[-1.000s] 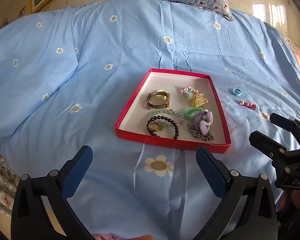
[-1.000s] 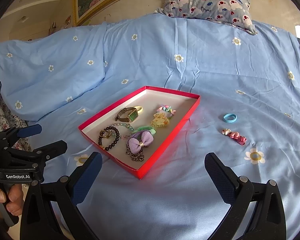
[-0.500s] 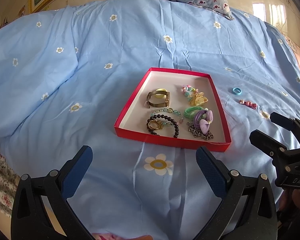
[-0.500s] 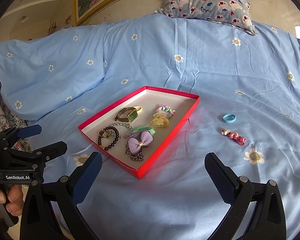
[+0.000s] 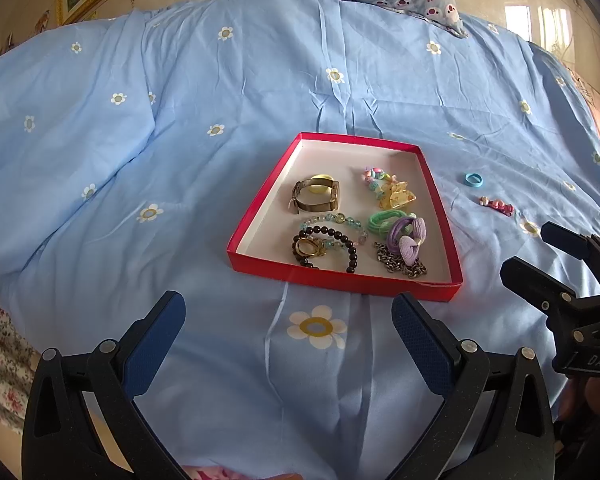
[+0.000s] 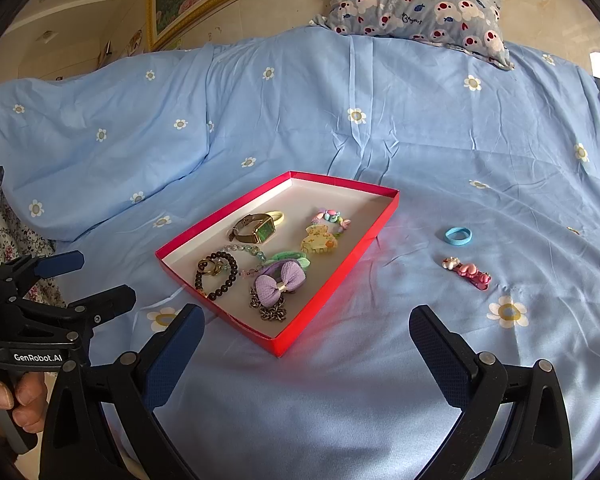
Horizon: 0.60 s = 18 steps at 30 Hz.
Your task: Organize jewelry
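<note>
The left gripper (image 5: 288, 318) is held released, its jaws wide apart and empty, above the bedspread (image 5: 220, 160) near the bed's near edge, just before the tray (image 5: 342, 279). The red tray is set mid-bed; in it are seen a watch (image 6: 256, 230), a dark bead bracelet (image 6: 216, 274), a chain (image 6: 270, 310), a purple bow (image 6: 280, 282) and a yellow clip (image 6: 318, 240). To the right of the tray, on the bare bedspread, a blue ring (image 6: 458, 236) and a pink clip (image 6: 466, 272) are laid close together. The right gripper (image 6: 306, 322) is likewise held released, empty, over the bedspread toward the near edge. A pillow (image 6: 416, 0) is seen at the far edge.
</note>
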Motion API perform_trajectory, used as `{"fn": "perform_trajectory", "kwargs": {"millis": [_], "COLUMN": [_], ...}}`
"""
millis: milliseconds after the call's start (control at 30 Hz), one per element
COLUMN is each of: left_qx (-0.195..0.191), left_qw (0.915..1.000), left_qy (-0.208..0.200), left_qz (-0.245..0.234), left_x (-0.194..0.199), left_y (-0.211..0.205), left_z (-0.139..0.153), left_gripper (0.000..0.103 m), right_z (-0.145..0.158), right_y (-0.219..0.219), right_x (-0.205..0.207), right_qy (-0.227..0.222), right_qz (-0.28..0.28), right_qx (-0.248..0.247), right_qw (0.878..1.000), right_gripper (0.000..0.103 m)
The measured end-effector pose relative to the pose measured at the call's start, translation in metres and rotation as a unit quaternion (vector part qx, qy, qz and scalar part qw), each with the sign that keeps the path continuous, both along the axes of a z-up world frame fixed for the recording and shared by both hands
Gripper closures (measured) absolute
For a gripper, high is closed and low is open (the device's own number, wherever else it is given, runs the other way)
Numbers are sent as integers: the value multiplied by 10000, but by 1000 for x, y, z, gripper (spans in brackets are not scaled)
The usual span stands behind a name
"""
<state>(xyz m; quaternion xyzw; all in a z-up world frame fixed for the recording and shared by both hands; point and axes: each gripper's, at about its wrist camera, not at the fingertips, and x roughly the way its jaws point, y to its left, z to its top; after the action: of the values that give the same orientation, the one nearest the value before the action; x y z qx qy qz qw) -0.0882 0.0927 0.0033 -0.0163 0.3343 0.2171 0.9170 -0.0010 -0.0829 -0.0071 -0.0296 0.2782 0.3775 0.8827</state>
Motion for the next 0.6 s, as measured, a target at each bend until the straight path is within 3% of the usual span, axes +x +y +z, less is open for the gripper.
{"fn": "perform_trajectory", "kwargs": {"millis": [600], "left_qx": [-24], "left_qw": [10000], "left_qy": [32], "left_qz": [-18], "left_x": [1], "left_y": [0], "left_z": [-2], "left_gripper": [0], "right_z": [0], "right_y": [0], "right_x": [0], "right_qy": [0], "right_qz": [-10], "right_qx": [-3], "right_qw": [10000], "right_gripper": [0]}}
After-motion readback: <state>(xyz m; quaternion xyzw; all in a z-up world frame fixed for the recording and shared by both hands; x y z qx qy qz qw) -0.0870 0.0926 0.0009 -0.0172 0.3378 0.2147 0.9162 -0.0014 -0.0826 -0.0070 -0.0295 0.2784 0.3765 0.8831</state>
